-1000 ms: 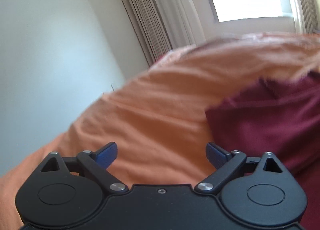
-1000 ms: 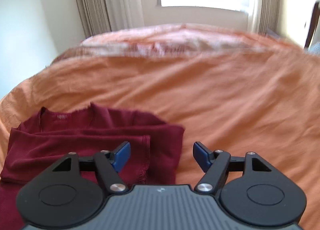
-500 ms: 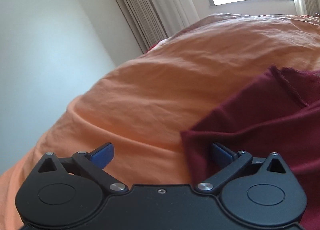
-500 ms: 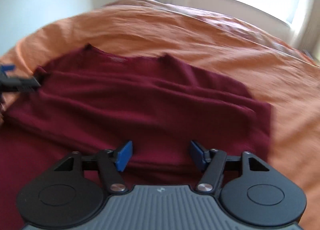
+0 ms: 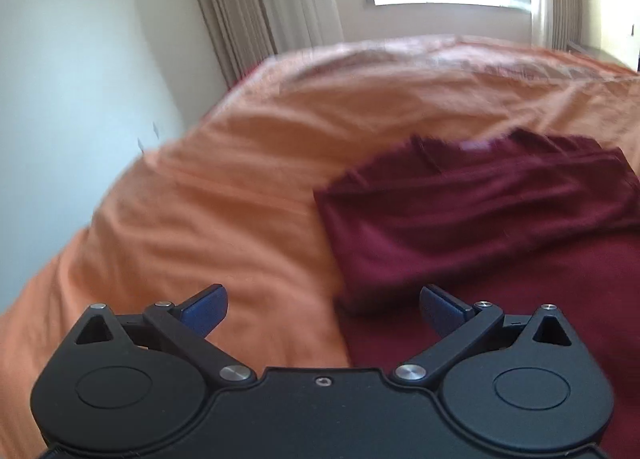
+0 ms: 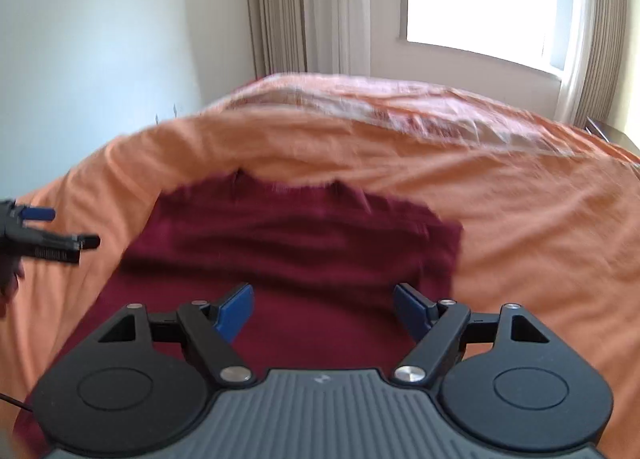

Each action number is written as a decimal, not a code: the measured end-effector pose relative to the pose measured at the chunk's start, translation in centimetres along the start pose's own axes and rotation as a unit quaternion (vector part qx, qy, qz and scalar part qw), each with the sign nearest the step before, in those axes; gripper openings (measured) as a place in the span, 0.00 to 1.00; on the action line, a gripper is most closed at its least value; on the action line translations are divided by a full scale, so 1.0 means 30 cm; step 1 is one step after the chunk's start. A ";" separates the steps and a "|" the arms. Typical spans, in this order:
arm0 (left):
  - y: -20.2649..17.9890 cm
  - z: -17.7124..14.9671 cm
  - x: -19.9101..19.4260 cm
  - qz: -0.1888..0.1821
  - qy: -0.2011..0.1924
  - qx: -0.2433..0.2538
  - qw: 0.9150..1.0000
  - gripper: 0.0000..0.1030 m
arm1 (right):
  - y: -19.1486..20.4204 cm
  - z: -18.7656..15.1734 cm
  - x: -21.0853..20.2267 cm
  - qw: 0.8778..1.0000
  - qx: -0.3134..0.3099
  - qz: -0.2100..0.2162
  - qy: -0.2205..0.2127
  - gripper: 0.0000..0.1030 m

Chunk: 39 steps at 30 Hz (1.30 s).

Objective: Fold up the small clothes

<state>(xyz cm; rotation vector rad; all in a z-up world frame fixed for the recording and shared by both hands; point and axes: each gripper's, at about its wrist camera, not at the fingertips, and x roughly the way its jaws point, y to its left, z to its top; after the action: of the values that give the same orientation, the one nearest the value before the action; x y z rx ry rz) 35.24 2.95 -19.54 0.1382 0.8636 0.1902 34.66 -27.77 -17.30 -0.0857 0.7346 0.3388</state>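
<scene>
Both the left gripper [image 5: 323, 309] and right gripper [image 6: 323, 309] gape empty above a partly folded maroon shirt [image 6: 304, 235].

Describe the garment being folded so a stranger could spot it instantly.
Start at the bed under the window, covered by an orange bedspread. On it lies a dark maroon shirt, partly folded, neckline toward the curtains. It is the only dark cloth on the orange cover.

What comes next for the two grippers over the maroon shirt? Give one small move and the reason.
Probably lower both open grippers onto the near part of the maroon shirt. The right gripper hangs over its middle and the left gripper straddles its left edge, neither holding cloth. The top looks already folded across, so the lower part likely folds next on the orange bedspread.
</scene>
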 end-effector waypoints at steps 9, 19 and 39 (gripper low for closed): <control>-0.018 -0.060 -0.317 -0.007 0.082 -0.056 0.995 0.99 | 0.046 -0.221 -0.400 0.999 -0.024 -0.042 0.015 0.97; -0.005 -0.259 -0.496 -0.053 0.071 -0.029 0.996 0.99 | 0.270 -0.449 -0.571 0.995 -0.048 -0.087 -0.006 1.00; -0.102 -0.917 -0.385 -0.022 -0.079 0.153 0.985 0.99 | 0.306 -0.896 -0.325 0.978 -0.137 -0.155 0.003 0.84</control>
<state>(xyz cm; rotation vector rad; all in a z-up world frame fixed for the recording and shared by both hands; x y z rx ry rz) 7.21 -1.39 -29.27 0.4168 0.7334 0.0034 7.62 -26.99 -30.32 -0.4583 0.6648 0.1401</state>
